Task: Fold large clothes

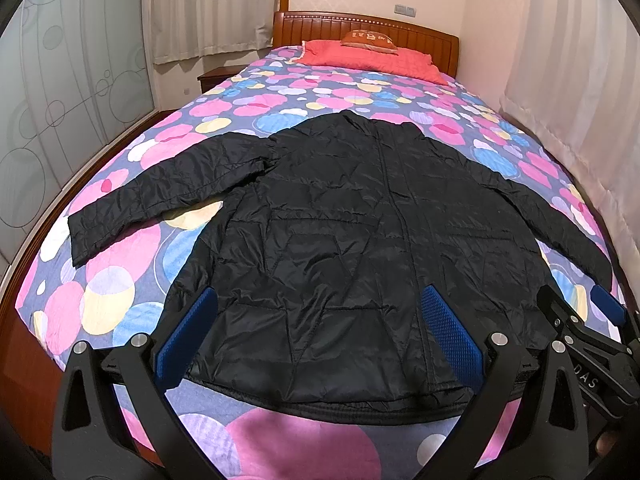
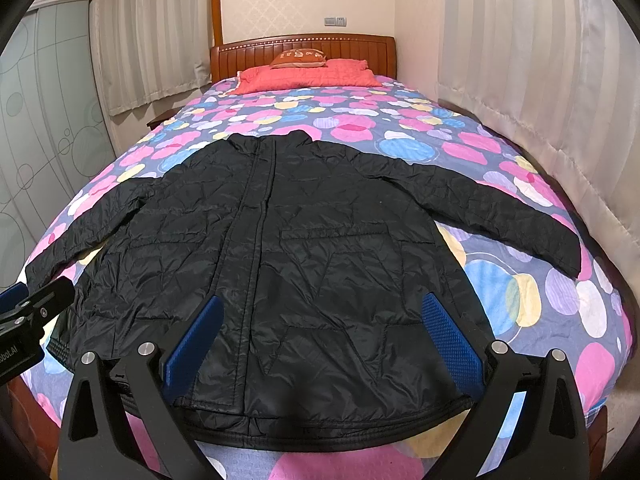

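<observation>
A black quilted jacket (image 1: 340, 240) (image 2: 280, 264) lies flat and face up on the bed, zipped, collar toward the headboard, both sleeves spread out to the sides. My left gripper (image 1: 320, 304) hangs open above the hem, its blue pads (image 1: 448, 332) wide apart and holding nothing. My right gripper (image 2: 320, 312) is open too, over the hem's right half, pads (image 2: 448, 340) apart. Each gripper shows at the edge of the other's view: the right one (image 1: 592, 320), the left one (image 2: 28, 304).
The bed has a bubble-patterned quilt (image 1: 120, 288) (image 2: 540, 300) and a wooden headboard (image 2: 304, 46). A red pillow (image 1: 372, 58) with a small cushion lies at its head. Curtains (image 2: 540, 100) hang close on the right; glass wardrobe doors (image 1: 60, 100) stand on the left.
</observation>
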Demonstrator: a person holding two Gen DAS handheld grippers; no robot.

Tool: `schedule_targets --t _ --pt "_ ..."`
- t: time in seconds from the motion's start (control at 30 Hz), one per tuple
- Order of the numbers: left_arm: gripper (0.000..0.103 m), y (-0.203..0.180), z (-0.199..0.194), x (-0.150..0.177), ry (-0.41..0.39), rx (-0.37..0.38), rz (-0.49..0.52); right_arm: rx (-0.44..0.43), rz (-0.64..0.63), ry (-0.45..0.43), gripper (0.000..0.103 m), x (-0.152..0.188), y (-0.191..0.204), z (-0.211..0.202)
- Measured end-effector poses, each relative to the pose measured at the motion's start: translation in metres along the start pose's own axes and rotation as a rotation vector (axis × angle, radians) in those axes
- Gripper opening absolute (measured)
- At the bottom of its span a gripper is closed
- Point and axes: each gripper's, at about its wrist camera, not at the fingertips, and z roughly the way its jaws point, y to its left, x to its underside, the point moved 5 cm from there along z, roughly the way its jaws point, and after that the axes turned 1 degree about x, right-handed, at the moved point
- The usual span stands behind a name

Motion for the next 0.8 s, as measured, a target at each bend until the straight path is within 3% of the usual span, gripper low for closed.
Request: schedule_targets --t 0.8 --pt "0.101 0.0000 0.0000 -0.0018 0.005 -0.001 0.001 -0.001 -0.001 0.003 0.099 0.0014 0.0011 0.0016"
